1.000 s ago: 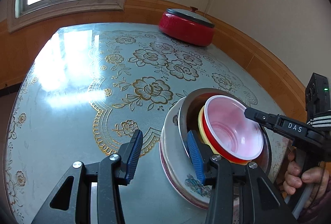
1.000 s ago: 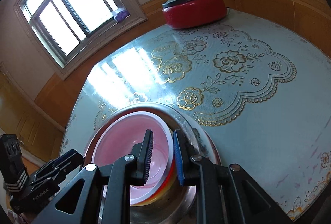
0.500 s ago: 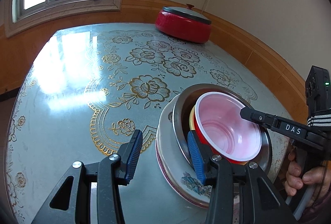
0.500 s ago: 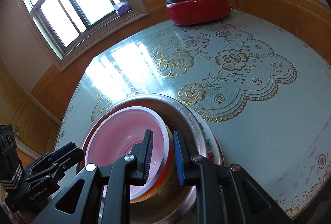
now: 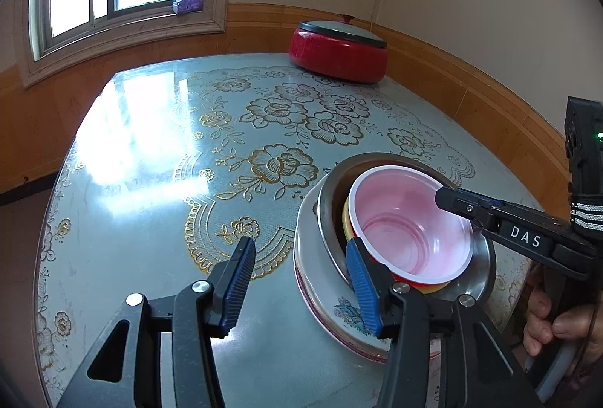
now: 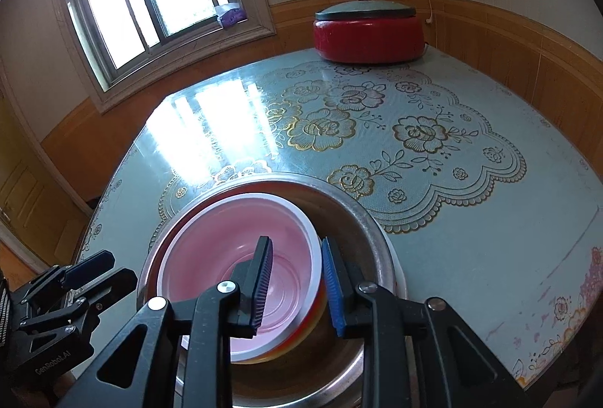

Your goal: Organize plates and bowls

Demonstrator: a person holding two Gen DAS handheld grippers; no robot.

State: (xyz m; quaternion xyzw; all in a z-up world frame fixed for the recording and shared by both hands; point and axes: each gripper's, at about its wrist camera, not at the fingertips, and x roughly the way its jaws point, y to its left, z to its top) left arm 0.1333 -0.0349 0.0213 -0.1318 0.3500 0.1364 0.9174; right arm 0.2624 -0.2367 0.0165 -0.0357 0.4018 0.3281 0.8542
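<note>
The pink bowl [image 6: 241, 268] is sitting nested in a yellow bowl [image 5: 348, 219] inside a steel basin [image 6: 350, 219] on a flowered plate [image 5: 320, 280] at the table's [image 5: 150, 163] near edge. The right gripper [image 6: 296, 280] is straddling the pink bowl's right rim, jaws opening, pads no longer pressing. The left gripper [image 5: 301, 280] is opening around the basin's near-left rim, gripping nothing.

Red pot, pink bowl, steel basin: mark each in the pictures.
Red pot [image 6: 367, 38]: right wrist view, on its red side wall.
Pink bowl [image 5: 410, 219]: left wrist view, on its inner wall.
Steel basin [image 6: 350, 216]: right wrist view, on its bare inner wall.
</note>
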